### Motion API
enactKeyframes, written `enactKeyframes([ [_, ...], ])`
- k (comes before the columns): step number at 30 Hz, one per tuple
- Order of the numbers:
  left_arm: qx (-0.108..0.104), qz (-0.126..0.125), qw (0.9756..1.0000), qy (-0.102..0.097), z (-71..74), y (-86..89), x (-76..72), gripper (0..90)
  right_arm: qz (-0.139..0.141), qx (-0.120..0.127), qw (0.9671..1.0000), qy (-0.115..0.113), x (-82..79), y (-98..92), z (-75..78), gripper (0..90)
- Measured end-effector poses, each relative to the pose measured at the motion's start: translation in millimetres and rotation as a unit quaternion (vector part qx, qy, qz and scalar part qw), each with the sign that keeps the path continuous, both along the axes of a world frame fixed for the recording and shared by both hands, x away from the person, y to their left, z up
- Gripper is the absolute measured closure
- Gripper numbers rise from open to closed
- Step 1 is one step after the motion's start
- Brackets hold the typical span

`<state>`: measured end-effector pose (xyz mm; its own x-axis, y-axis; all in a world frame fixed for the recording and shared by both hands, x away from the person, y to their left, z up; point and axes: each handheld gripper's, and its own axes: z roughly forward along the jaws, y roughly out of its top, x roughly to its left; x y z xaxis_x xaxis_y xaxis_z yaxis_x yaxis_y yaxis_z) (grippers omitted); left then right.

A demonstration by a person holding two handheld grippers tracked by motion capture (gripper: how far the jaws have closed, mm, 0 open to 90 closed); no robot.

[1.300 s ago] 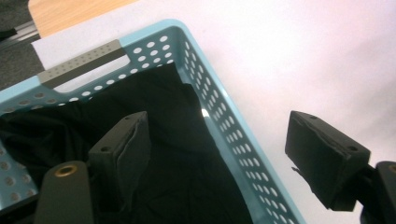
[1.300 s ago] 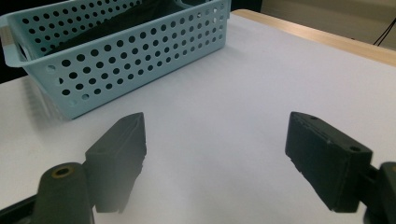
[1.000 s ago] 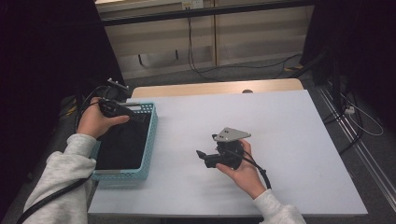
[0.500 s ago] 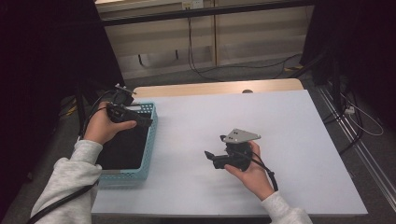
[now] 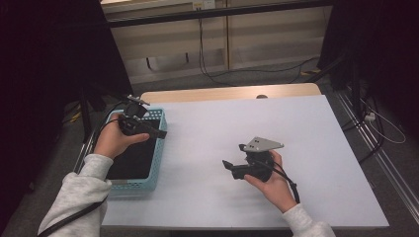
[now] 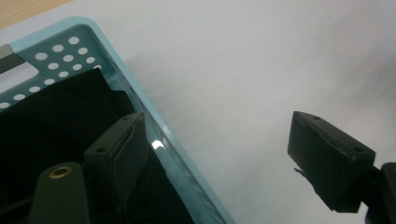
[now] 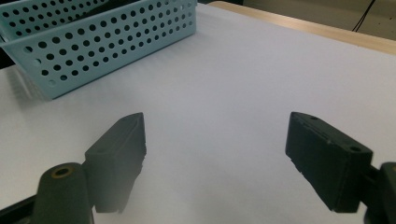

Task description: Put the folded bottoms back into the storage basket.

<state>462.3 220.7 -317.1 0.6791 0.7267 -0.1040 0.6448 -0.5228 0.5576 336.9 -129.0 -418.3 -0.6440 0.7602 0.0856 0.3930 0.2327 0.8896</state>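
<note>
In the high view the left gripper (image 5: 159, 133), jaws released, hovered over the blue basket (image 5: 157, 159) holding black cloth (image 5: 129, 160); the right gripper (image 5: 228, 166) lay empty. In the left gripper view its jaws straddled the rim (image 6: 140, 105); descending so, one jaw might snag it. In the right gripper view the jaws gaped over bare table (image 7: 243, 88).

You worked at a white table (image 5: 296, 128) with a pale wooden strip along its far edge. A light blue perforated basket (image 5: 157, 143) sat directly on its left side, near the left edge, with dark black cloth (image 5: 131, 160) lying inside the basket.
</note>
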Motion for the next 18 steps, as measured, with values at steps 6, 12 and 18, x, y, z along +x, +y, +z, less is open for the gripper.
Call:
enactKeyframes([
  [6,-0.008,-0.008,0.9999,0.003,-5.1,-3.8,-5.5,19.0,-0.004,-0.001,1.0000,-0.002,-3.6,-8.0,-1.2,19.6],
  [12,-0.014,-0.012,0.9998,0.000,-10.0,-5.1,-9.6,19.0,-0.008,-0.005,1.0000,-0.001,-6.6,-14.5,-2.7,19.6],
  [18,-0.018,-0.015,0.9997,0.003,-15.3,-5.0,-14.0,18.8,-0.003,-0.013,0.9999,-0.002,-11.1,-21.6,-3.4,19.1],
])
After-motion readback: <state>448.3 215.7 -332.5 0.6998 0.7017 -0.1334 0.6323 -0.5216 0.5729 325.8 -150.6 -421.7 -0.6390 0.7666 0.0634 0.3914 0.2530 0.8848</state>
